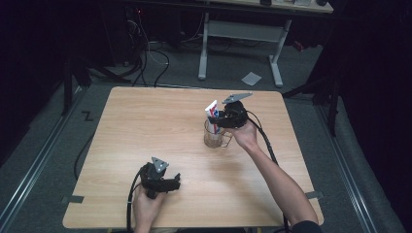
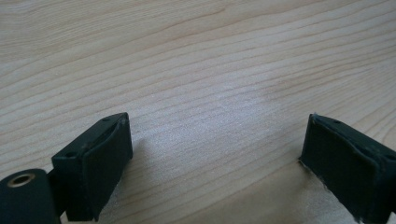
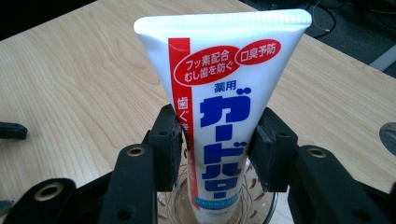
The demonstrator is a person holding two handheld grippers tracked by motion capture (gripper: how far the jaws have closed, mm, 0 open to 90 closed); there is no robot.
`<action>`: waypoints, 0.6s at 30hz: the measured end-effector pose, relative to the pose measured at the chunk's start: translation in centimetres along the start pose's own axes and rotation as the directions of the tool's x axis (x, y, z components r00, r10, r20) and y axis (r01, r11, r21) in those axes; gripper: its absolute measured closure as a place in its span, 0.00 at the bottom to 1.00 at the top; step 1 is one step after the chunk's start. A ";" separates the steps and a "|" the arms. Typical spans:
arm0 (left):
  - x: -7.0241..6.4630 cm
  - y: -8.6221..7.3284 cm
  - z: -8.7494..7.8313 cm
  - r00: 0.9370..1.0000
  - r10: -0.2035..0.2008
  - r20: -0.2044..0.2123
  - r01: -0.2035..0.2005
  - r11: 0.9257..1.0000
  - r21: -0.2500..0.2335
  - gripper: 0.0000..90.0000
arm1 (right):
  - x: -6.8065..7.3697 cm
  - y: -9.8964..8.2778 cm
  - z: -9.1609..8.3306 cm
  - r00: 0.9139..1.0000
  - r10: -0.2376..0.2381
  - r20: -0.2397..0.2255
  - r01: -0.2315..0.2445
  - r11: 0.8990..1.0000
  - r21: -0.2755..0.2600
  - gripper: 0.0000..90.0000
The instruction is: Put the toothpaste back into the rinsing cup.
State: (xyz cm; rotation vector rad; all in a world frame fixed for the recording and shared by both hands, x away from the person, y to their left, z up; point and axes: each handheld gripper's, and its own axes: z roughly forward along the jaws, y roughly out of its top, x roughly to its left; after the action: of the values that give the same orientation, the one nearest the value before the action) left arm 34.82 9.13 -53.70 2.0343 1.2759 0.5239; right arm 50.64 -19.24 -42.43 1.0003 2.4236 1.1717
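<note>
The toothpaste tube point(image 3: 224, 116) is white with a red side stripe, red ovals reading フッ素配合 むし歯を防ぐ and 口臭予防, a small 薬用 and big blue ガードハロー. It stands crimped end up in a clear glass mug point(image 1: 214, 137) on the wooden counter point(image 1: 145, 126). The right gripper point(image 3: 215, 140) has its jaws on either side of the tube, touching or barely off it. The left gripper point(image 2: 215, 158) has its jaws wide apart over bare wood.

One toothpaste tube point(image 3: 219, 112), one glass cup point(image 1: 214, 137), two hand-held grippers, one table point(image 1: 145, 126)
</note>
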 end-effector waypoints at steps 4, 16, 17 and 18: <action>0.0 0.0 0.0 1.000 0.000 0.000 0.000 1.000 0.000 0.10 | 0.1 -0.1 0.2 1.000 -0.005 -0.001 0.005 1.000 0.004 0.64; 0.0 0.0 0.0 1.000 0.000 0.000 0.000 1.000 0.000 0.10 | 0.5 -0.3 0.5 1.000 -0.015 -0.003 0.015 1.000 0.010 0.64; 0.0 0.0 0.0 1.000 0.001 0.001 -0.001 1.000 0.000 0.10 | 0.5 -0.3 0.5 1.000 -0.017 -0.004 0.017 1.000 0.009 0.63; 0.0 0.0 0.0 1.000 0.001 0.000 -0.001 1.000 0.000 0.10 | 0.5 -0.3 0.6 1.000 -0.019 -0.005 0.019 1.000 0.010 0.63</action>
State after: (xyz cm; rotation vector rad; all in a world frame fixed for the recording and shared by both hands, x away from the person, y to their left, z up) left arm 34.83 9.13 -53.70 2.0350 1.2752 0.5236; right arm 50.42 -18.70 -43.02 0.9759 2.4402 1.1583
